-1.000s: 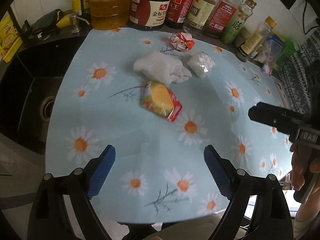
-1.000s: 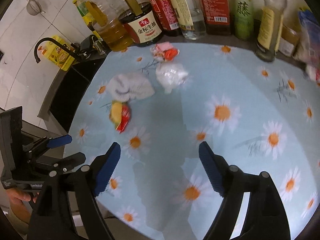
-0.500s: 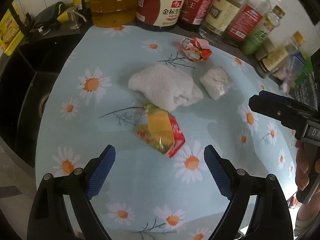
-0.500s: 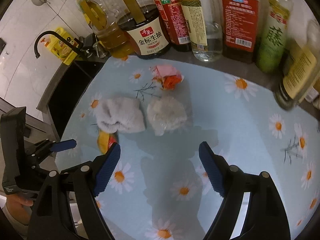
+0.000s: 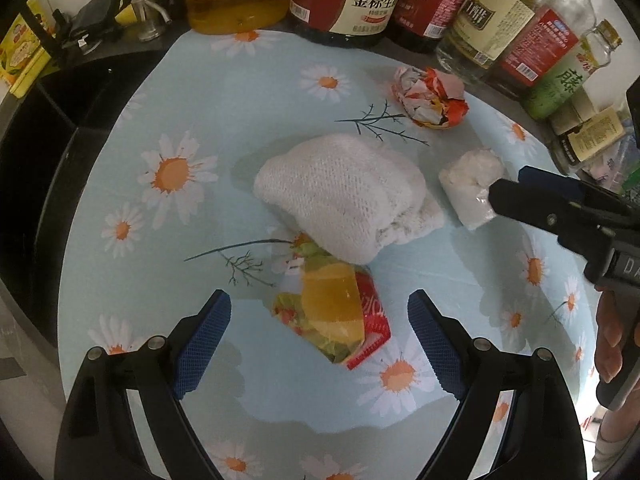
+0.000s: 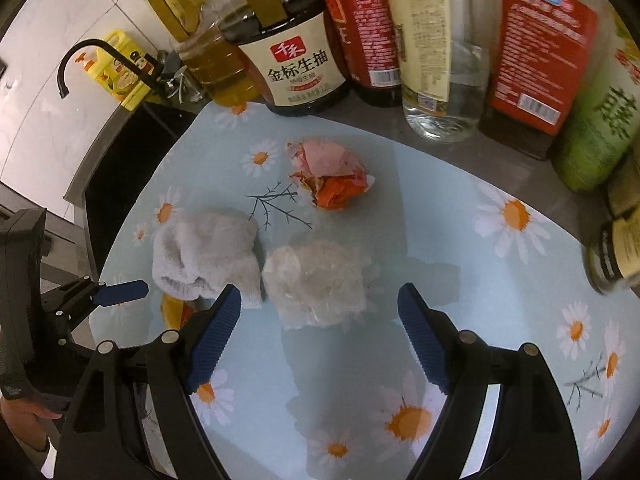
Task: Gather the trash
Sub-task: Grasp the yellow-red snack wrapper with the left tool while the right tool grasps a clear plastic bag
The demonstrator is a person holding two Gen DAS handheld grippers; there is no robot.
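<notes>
Nearest to the left wrist camera, the left tool (image 5: pixel 318 334) is being held with its jaws wide apart and nothing between them. It is being pointed at the yellow and red snack wrapper (image 5: pixel 336 316), which is lying flat on the daisy-patterned counter (image 5: pixel 120 184) just in front of the blue pads (image 5: pixel 202 344). The far end of the wrapper is tucked slightly under the white cloth (image 5: pixel 344 204).

In the right wrist view, the right tool (image 6: pixel 320 336) is also being held open and empty. The clear crumpled plastic bag (image 6: pixel 316 282) is lying just ahead of the gap between its pads, beside the cloth. Whether the pads are touching the bag cannot be told.

Farther away, the crumpled red and white paper ball (image 6: pixel 330 178) is resting on the counter, apart from the other pieces, near the row of sauce and oil bottles (image 6: pixel 296 64) at the back edge. A dark sink (image 5: pixel 36 152) is seen at the left side.

The step in hand is judged to be the approach: both tools are being lined up on a piece of trash, and nothing is yet gripped. For the next move, each tool probably needs to be lowered until the pads are on both sides of its piece, and then closed. The wrapper is thin and flat, so a low, careful grip may be needed. The cloth may be dragged with it.
</notes>
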